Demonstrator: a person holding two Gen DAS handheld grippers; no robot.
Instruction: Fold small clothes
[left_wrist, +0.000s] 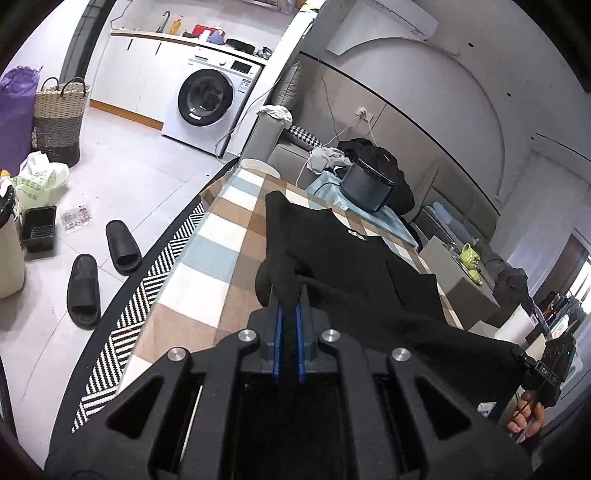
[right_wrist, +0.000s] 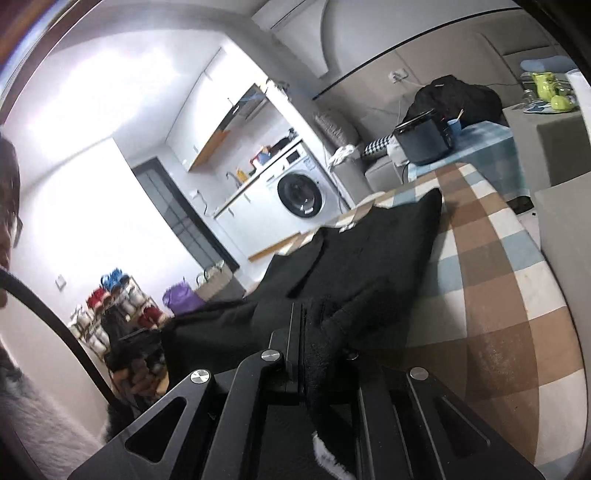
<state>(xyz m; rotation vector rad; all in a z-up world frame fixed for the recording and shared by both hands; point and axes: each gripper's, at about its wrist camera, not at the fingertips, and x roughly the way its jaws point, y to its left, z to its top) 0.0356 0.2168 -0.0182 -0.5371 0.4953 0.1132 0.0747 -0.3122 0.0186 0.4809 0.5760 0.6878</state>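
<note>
both claws pinch the black top: left claw (left_wrist: 287, 291), right claw (right_wrist: 304, 325). the black top (left_wrist: 354, 266) is soft, light, droops over the checked worktop (left_wrist: 221, 236); grip the hem corners.

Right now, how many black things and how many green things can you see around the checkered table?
Black: 4 - garment, two slippers, tray on the floor
Green: 2 - teapot, small green piece beside it
Total: 6
</note>
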